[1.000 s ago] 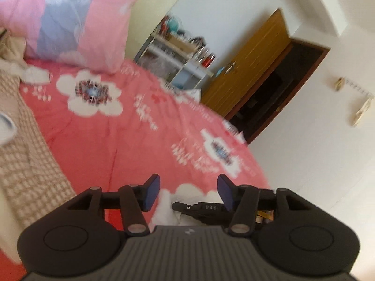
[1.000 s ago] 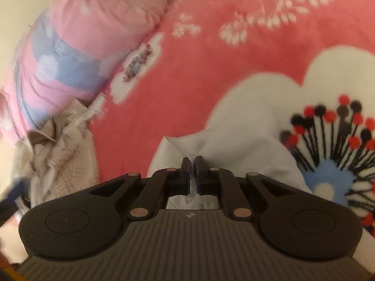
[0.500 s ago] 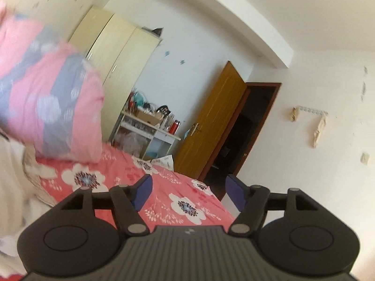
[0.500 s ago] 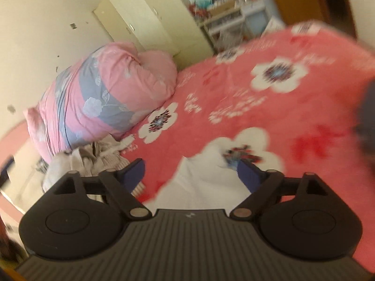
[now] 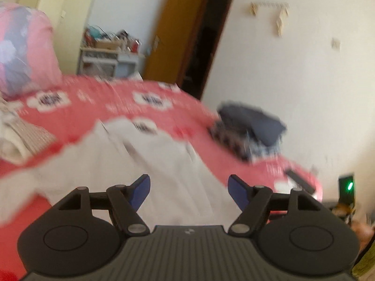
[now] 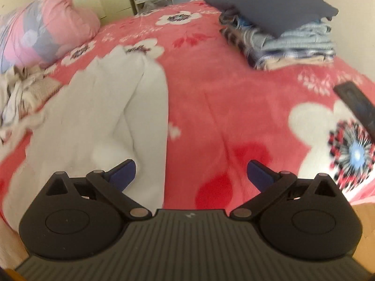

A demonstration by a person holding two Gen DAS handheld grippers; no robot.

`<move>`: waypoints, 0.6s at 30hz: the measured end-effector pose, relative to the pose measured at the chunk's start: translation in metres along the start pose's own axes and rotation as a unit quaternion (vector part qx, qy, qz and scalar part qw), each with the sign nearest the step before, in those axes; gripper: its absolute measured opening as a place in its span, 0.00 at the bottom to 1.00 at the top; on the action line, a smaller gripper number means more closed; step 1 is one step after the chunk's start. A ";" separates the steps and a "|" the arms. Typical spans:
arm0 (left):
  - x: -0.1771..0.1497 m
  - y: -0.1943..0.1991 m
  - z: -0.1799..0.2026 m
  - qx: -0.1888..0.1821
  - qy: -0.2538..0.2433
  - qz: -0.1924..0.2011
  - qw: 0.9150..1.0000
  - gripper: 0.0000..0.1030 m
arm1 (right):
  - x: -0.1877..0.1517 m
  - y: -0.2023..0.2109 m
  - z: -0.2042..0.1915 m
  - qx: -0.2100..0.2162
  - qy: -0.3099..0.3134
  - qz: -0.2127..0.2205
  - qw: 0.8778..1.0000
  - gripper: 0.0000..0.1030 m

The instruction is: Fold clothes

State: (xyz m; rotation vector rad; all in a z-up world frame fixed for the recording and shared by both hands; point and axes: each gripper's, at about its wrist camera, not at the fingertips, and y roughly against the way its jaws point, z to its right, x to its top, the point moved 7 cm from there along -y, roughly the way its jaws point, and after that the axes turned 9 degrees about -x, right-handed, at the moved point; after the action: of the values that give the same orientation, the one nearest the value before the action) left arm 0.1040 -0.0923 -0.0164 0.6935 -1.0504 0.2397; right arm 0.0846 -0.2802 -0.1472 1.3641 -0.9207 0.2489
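Observation:
A white garment (image 6: pixel 100 121) lies spread lengthwise on the pink flowered bed (image 6: pixel 222 107), its far end folded into ridges. My right gripper (image 6: pixel 191 173) hovers over the garment's near right edge. Its jaws are opening wide and grip nothing; only the cloth's edge and bare blanket lie below the gap. In the blurred left wrist view the same white garment (image 5: pixel 164 159) stretches away under my left gripper (image 5: pixel 189 187), which is open and holds nothing.
A stack of folded clothes (image 6: pixel 281 30) topped by a dark blue piece sits at the bed's far right. Unfolded clothes (image 6: pixel 21 86) are heaped at the left beside a pink bundled quilt (image 6: pixel 42 32). A black remote (image 6: pixel 356 103) lies at the right edge. A shelf (image 5: pixel 110 58) and open door (image 5: pixel 173 32) stand beyond.
The right gripper let go of the white cloth it was pinching, opened wide and pulled back toward the bed's near edge. The left gripper opened wider and swung across to look over the garment.

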 end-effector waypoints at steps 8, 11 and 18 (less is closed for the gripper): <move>-0.076 -0.061 0.027 0.044 -0.102 -0.063 0.992 0.72 | -0.030 0.007 -0.011 0.085 -0.039 0.052 0.994 0.88; -0.091 -0.071 0.019 0.053 -0.078 -0.083 0.992 0.70 | -0.043 -0.001 -0.015 0.083 -0.044 0.029 0.995 0.55; -0.097 -0.057 0.006 0.069 -0.020 -0.072 0.995 0.68 | -0.057 0.003 -0.018 0.103 -0.010 0.029 0.994 0.11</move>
State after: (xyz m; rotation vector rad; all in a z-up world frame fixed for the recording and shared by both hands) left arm 0.0794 -0.1263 -0.1213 0.8988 -1.0240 0.1746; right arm 0.0537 -0.2434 -0.1826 1.5327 -0.9727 0.3833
